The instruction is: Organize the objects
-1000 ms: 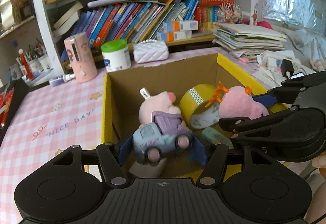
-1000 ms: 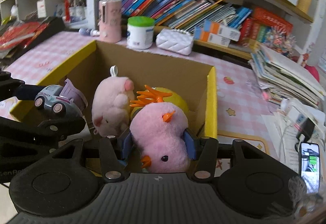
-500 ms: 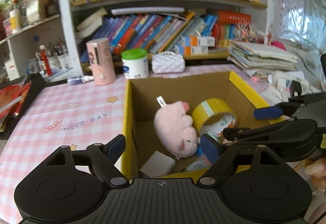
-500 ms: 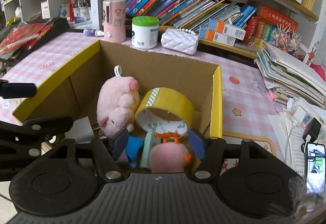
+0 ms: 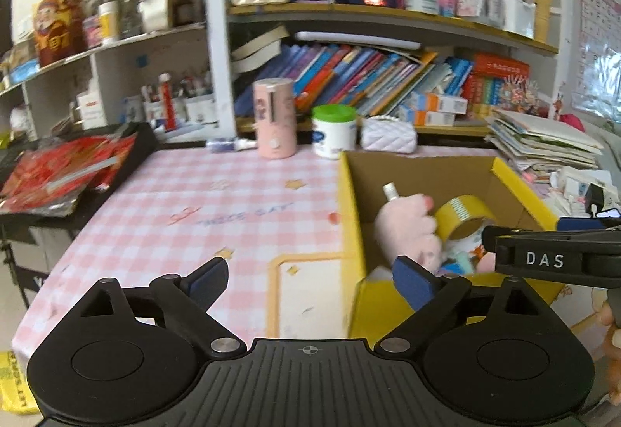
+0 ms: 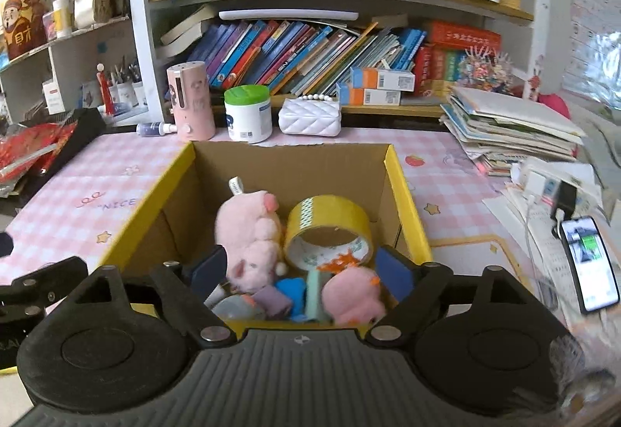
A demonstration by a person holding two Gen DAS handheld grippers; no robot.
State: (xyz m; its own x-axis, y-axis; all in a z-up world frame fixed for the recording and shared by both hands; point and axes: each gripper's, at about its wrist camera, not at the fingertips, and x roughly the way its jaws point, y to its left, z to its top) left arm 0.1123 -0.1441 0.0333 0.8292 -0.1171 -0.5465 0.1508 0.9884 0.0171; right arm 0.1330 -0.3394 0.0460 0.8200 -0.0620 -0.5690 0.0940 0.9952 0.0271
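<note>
An open cardboard box (image 6: pixel 403 190) with yellow top edges sits on a worktop (image 5: pixel 217 210) covered in pink-and-white checked cloth. Inside the box lie a pink plush pig (image 6: pixel 250 233), a roll of yellow tape (image 6: pixel 328 231) propped on its edge against the pig, a pink plush chick (image 6: pixel 355 297) with orange tufts near the front wall, and a small toy car (image 6: pixel 248 303) beside it, partly hidden by other small items.

The left gripper (image 5: pixel 310 277) hangs over the worktop just left of the box — its fingers spreading apart, nothing between them, the right finger overlapping the box's near left corner. The right gripper (image 6: pixel 299 270) hovers above the box's near edge, its fingers also spreading, released, with the toys lying loose below.

Left of the box the checked cloth is bare across a wide stretch, up to a black tray (image 5: pixel 128 151) of red packets at the far left edge. Behind the box, close to its back wall, stand a pink cylinder (image 6: pixel 191 101), a green-lidded white tub (image 6: pixel 248 113) and a white quilted purse (image 6: pixel 310 116), with a bookshelf (image 6: pixel 310 50) behind them. To the right, a stack of papers (image 6: pixel 512 132) and a phone (image 6: pixel 590 268) crowd the worktop.
</note>
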